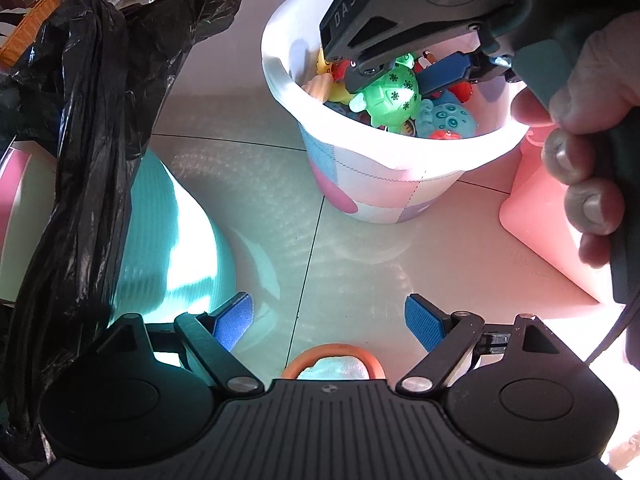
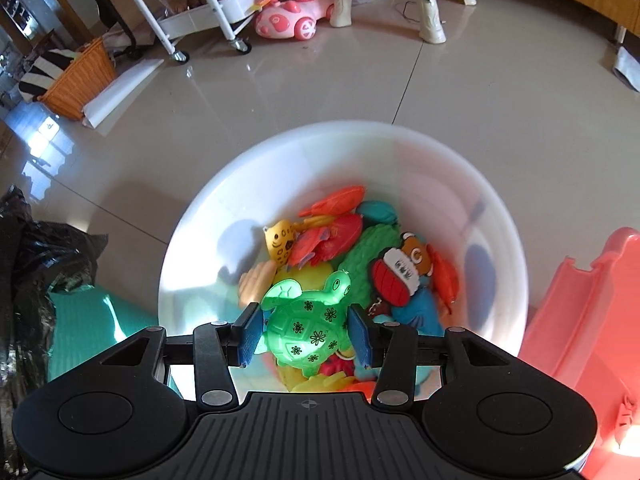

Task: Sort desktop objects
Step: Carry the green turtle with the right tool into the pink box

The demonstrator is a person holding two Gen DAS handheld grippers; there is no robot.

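Sorting looked mostly done when I checked: your right tongs [image 2: 306,334] were clamped on the green turtle [image 2: 308,320], hanging right over the white bucket [image 2: 208,216], so that toy just needed dropping in. Below the pads sat a pile already sorted: orange fish [image 2: 340,200], a yellow spotted critter [image 2: 280,240], a red lantern-looking piece [image 2: 394,276]. Your left tongs [image 1: 330,322] were spread wide with nothing between them, hovering over bare floor tile [image 1: 260,208], with an orange ring [image 1: 334,354] peeking up just under them. Can't tell if that's still to be sorted. The turtle looked like soft glossy rubber, rounded shell with little printed flowers. The bucket was smooth plastic with pastel patches outside, and a crinkly black bag [image 1: 80,120] sat off to the left.
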